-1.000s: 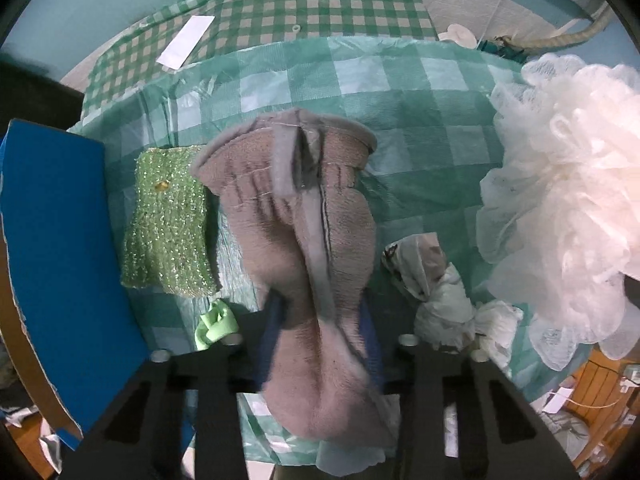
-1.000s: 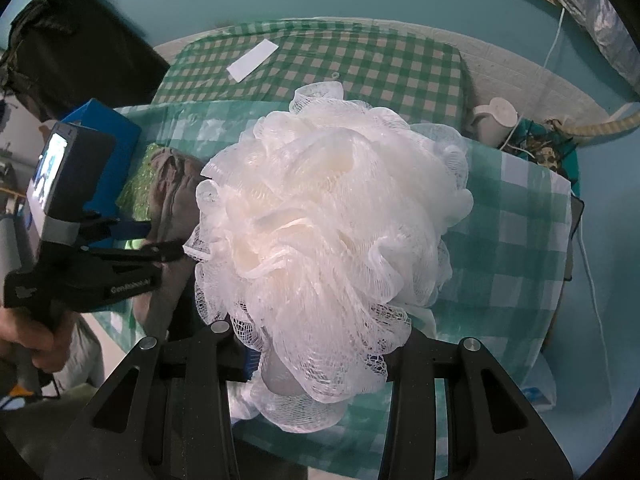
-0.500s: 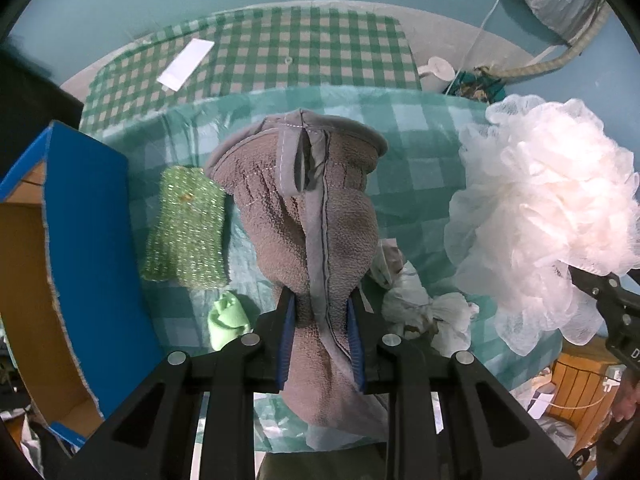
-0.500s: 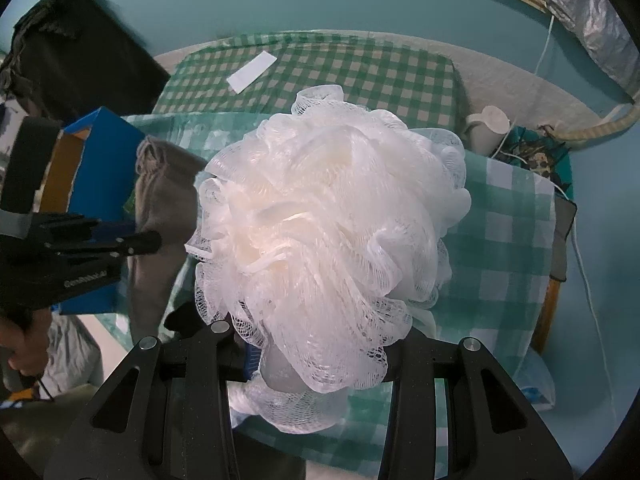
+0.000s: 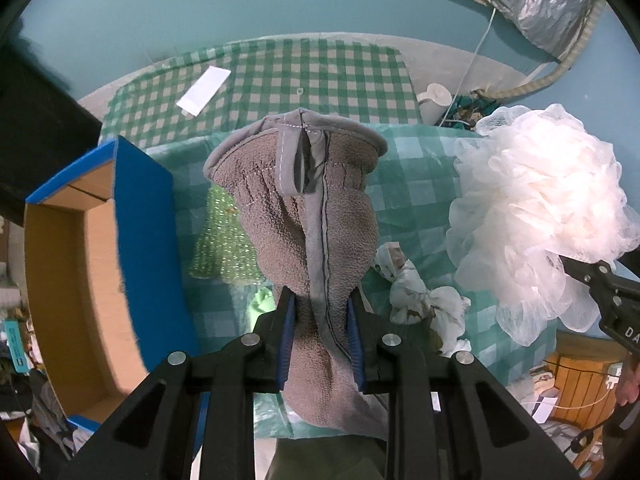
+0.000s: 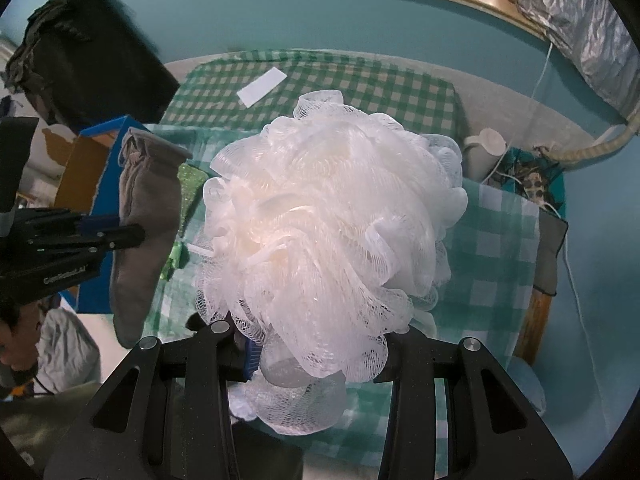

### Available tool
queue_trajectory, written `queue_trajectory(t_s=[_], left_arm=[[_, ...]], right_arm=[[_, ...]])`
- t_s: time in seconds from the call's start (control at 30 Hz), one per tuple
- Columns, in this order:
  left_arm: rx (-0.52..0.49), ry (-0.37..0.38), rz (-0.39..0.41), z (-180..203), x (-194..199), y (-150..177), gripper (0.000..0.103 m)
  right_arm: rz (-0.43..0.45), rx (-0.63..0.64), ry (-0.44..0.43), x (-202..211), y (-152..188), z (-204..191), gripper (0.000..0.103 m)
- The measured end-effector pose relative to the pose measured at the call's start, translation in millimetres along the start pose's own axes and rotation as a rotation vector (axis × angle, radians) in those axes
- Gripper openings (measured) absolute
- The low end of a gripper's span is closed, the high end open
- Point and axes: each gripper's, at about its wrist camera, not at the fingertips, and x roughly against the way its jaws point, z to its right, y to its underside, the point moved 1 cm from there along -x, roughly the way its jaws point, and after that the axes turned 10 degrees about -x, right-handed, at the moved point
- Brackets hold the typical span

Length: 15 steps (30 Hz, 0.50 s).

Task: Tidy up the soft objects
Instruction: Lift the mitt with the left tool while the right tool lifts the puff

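Both soft things are up off the table, one in each gripper.

Left wrist view: my left gripper (image 5: 320,316) is clamped on the grey oven mitt (image 5: 308,208), pinched about mid-length, so the cuff hangs ahead of the fingers and the other end droops behind them. I judge it light, limp and grippy; a mid-body pinch should hold, though it will swing. Left of the gripper stands the open blue box (image 5: 132,216), which I take for the bin. Below lie a green scrubber (image 5: 224,240) and, to the right, a crumpled white cloth (image 5: 420,300), neither blocking the way.

Right wrist view: my right gripper (image 6: 316,360) is closed on the white bath pouf (image 6: 332,232), held low in its mesh. Very light and springy, I judge; the bulk hides everything ahead. The oven mitt hangs well left of it.
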Motion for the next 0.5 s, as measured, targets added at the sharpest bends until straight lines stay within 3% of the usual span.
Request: queue_trajectory(t_s=[0.5], left_arm=[[0.081,-0.009,0.056,-44,42,33,0.024]], right_arm=[[0.033,0.074,-0.032,21,-2,-48,0.038]])
